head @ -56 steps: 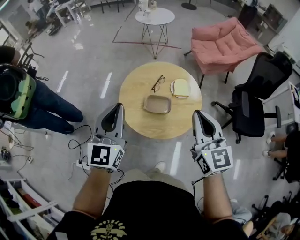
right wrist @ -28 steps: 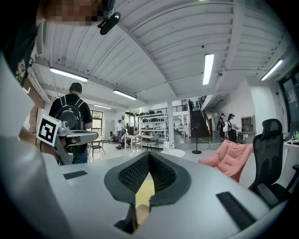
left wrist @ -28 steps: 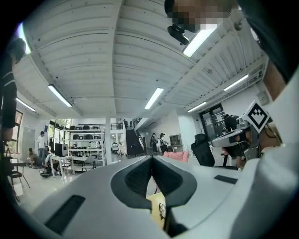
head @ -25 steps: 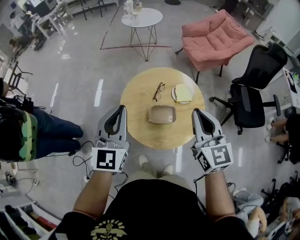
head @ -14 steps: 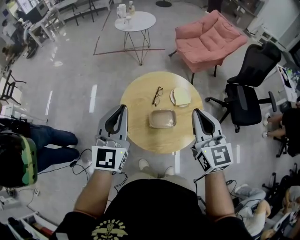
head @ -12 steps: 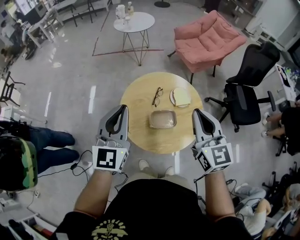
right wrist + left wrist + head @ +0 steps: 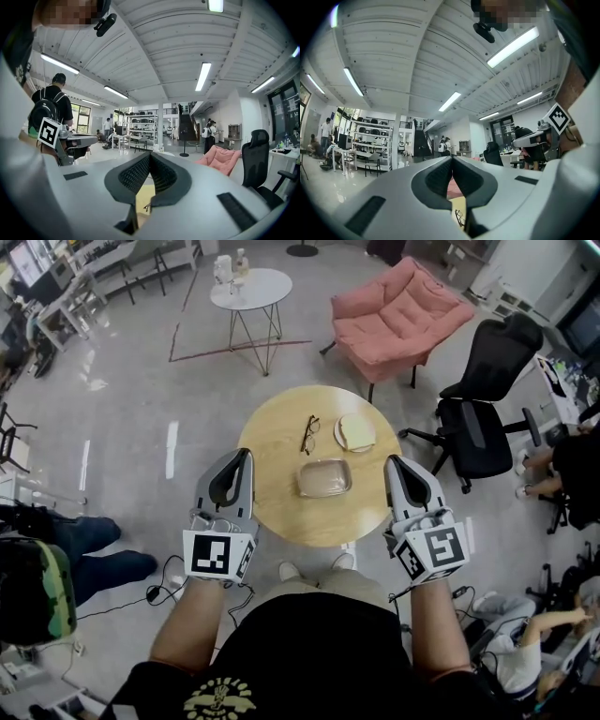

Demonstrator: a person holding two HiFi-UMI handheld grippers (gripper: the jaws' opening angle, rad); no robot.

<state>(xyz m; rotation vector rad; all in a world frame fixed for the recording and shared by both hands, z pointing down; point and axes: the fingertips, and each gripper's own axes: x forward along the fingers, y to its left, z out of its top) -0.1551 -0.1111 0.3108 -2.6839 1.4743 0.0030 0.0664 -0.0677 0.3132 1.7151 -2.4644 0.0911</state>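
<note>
Both grippers are held up in front of the person, over the near edge of a round wooden table (image 7: 272, 498). My left gripper (image 7: 243, 455) is shut and holds nothing; its jaws meet at the tip (image 7: 452, 159). At the table's right side my right gripper (image 7: 392, 462) is also shut and empty, tips pressed together (image 7: 149, 155). On the table lie a shallow tan tray (image 7: 323, 477), a pair of dark-rimmed glasses (image 7: 309, 434) and a pale plate (image 7: 355, 432) with a yellowish piece on it. The glasses (image 7: 460, 219) show below the left jaws.
A pink armchair (image 7: 398, 310) stands beyond the table and a black office chair (image 7: 483, 399) to its right. A small white round table (image 7: 251, 289) is further back. A person with a green backpack (image 7: 33, 592) is at lower left, with cables (image 7: 159, 587) on the floor.
The head view has shifted, so the backpack person has slid toward the lower left and the table sits slightly lower in frame. Both grippers stay shut and level.
</note>
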